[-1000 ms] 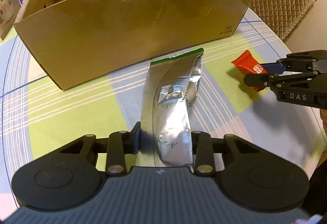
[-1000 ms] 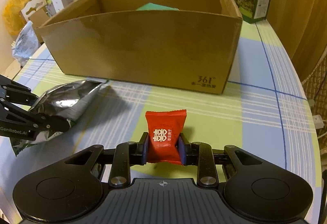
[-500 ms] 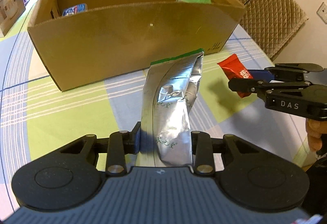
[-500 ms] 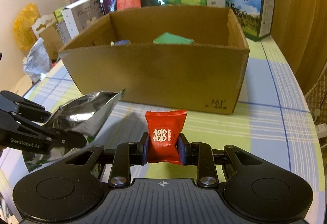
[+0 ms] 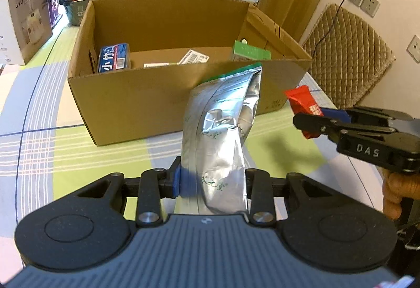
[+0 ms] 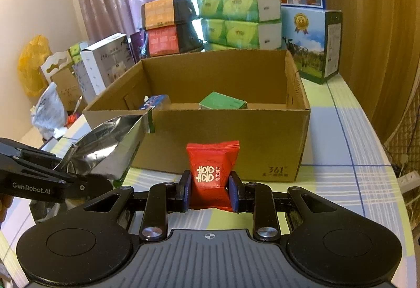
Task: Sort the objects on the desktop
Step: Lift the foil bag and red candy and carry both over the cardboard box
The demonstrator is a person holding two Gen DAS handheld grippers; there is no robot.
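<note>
My left gripper is shut on a crumpled silver foil pouch with a green top edge, held up in front of the open cardboard box. My right gripper is shut on a red candy packet with white characters, also held above the table before the box. In the left wrist view the right gripper with the red packet hovers to the right of the pouch. In the right wrist view the left gripper and the pouch are at the left.
Inside the box lie a blue pack, a green carton and white labels. Stacked boxes and green tissue packs stand behind it. The checked tablecloth spreads to the right. A quilted chair stands past the table's right edge.
Both grippers have risen with their loads, so the box's inside now shows. The pouch and the red packet are closer to the box's near wall.
</note>
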